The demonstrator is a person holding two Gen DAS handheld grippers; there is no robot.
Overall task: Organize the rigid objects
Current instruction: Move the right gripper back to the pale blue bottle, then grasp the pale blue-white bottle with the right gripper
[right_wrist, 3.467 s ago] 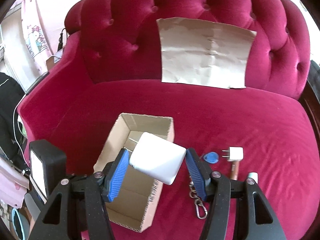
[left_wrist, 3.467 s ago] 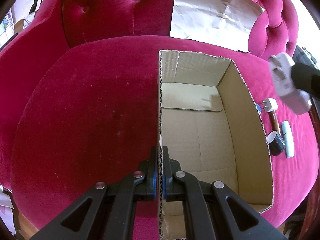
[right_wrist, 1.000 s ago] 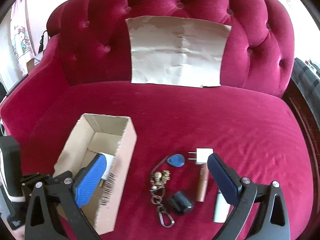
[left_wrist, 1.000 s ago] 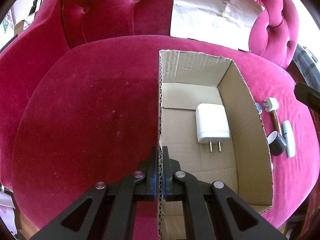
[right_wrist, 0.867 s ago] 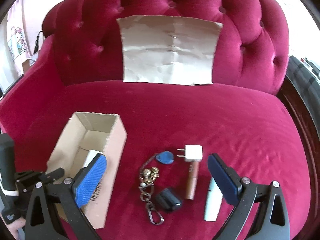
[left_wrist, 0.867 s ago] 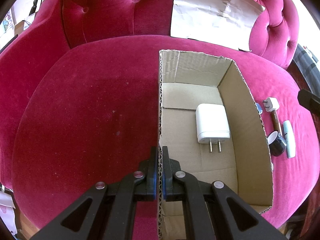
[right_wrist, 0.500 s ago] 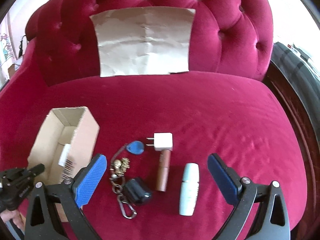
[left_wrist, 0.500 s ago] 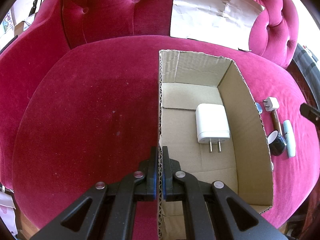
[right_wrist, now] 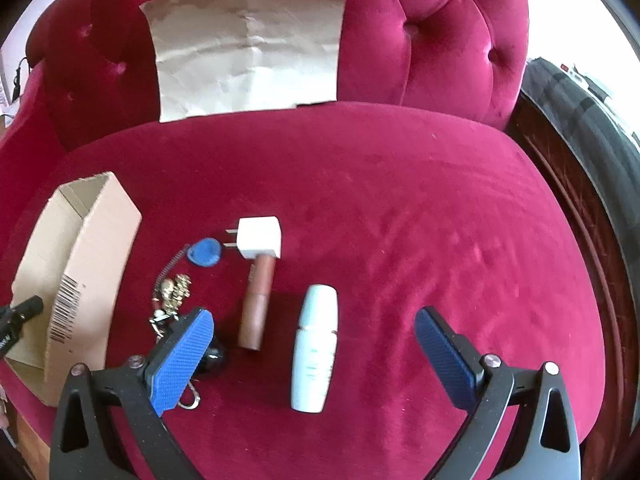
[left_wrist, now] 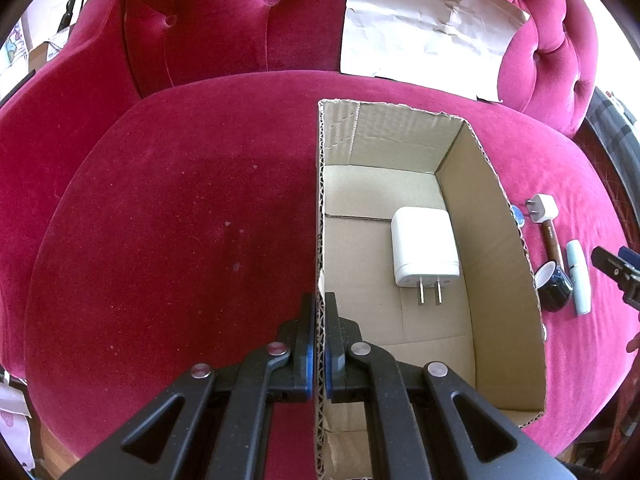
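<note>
Left wrist view: the left gripper pinches the brown cardboard box's near wall; one large white charger already lies inside, frame centre.

Right wrist view: the right gripper hangs spread wide over the pale blue tube, lower centre. A brown cylinder, a small white plug, a blue fob and a small black case remain on the red velvet sofa.

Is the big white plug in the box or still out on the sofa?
In the box. The big white plug lies flat on the bottom of the cardboard box, prongs pointing toward the camera.
</note>
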